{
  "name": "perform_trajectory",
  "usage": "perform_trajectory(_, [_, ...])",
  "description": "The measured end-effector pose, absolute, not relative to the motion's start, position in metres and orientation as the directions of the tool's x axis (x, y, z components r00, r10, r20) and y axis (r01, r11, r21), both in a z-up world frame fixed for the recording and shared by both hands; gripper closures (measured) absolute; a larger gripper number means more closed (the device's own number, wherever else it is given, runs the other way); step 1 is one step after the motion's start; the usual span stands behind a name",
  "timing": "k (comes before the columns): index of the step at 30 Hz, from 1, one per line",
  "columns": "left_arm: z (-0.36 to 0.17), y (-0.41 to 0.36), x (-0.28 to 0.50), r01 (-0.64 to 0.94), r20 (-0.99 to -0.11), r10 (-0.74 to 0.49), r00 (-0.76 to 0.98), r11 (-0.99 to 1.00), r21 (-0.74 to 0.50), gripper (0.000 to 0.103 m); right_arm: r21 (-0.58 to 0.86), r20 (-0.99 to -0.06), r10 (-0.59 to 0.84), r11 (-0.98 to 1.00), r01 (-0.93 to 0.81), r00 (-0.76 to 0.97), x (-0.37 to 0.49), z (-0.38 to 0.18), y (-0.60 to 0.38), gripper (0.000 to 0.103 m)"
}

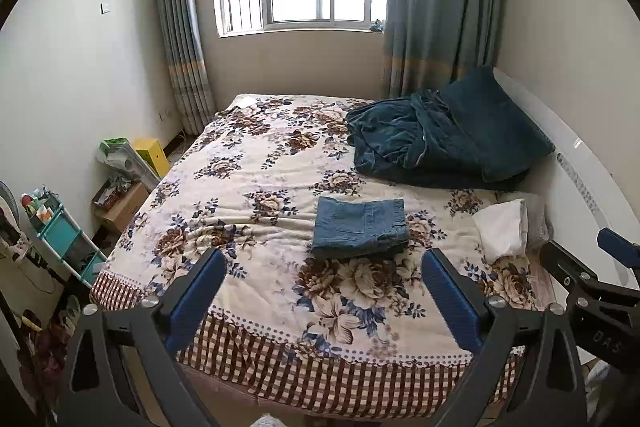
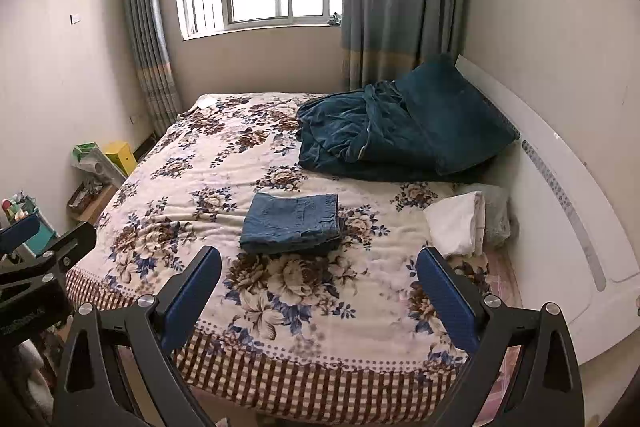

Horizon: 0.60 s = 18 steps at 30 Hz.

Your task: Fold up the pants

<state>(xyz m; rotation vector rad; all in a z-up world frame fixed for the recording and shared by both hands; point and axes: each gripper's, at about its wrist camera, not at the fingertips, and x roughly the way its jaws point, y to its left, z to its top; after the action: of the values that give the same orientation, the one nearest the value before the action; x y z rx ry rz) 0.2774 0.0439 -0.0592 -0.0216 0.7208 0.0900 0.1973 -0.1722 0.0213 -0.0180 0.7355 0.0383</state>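
Two tongs (image 1: 324,275) (image 2: 318,273) spread wide, empty, folded pants (image 1: 360,229) (image 2: 291,223) on bed (image 1: 248,187)

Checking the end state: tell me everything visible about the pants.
The pants are blue denim, folded into a compact, roughly rectangular stack of several layers; a pocket seam and waistband stitching show on top. They lie flat on the floral bedspread, near the bed's middle, this side of the dark teal blanket and left of a white folded cloth. Nothing touches them but the bedspread; both tongs are open, held back.
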Motion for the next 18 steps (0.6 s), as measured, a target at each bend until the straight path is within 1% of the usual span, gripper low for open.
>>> perform_trajectory(3, [-0.062, 0.047, 0.281, -0.094, -0.657, 0.076, 0.750, 0.996, 0.008, 0.000, -0.003, -0.667, 0.020, 1.000, -0.030, 0.745, 0.205, 0.019, -0.174, 0.001])
perform_trajectory(10, [-0.079, 0.050, 0.307, -0.119, -0.659, 0.112, 0.743, 0.992, 0.033, 0.000, -0.011, -0.662, -0.010, 1.000, 0.004, 0.750, 0.236, 0.001, -0.172, 0.001])
perform_trajectory(18, [-0.105, 0.047, 0.340, -0.127, -0.690, 0.146, 0.709, 0.989, 0.080, 0.000, -0.037, -0.673, -0.053, 0.999, 0.038, 0.737, 0.278, -0.025, -0.166, 0.001])
